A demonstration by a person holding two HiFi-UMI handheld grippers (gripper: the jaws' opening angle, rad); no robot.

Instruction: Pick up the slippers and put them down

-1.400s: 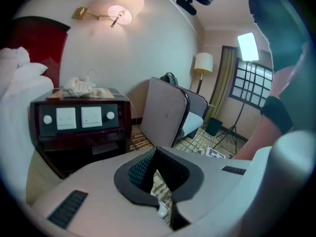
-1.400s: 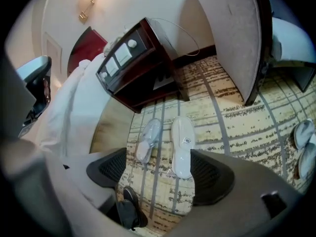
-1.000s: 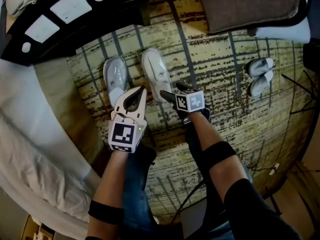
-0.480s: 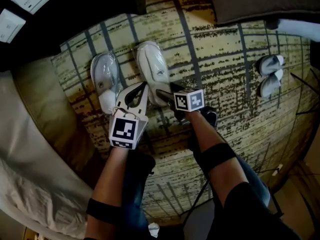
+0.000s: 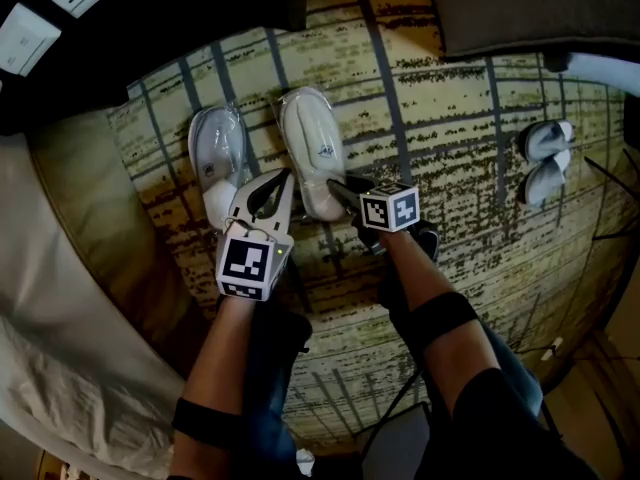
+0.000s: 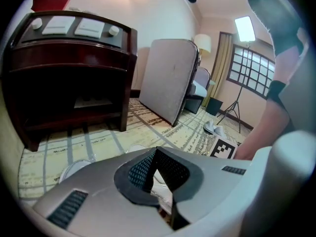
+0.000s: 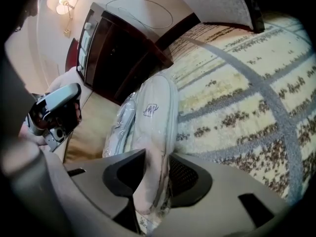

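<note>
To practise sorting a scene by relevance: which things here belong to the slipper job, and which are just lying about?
Job: left slipper; right slipper, its heel in the right gripper, whose tongs have just been closing on it.
Lying about: second slipper pair; dark wooden cabinet; grey padded panel; white bedding.

Your two hand-held grippers, left hand-held gripper and right hand-held gripper, four white slippers, one rug, one cabinet

Open carpet right of slippers, dark cabinet beyond, bed left
</note>
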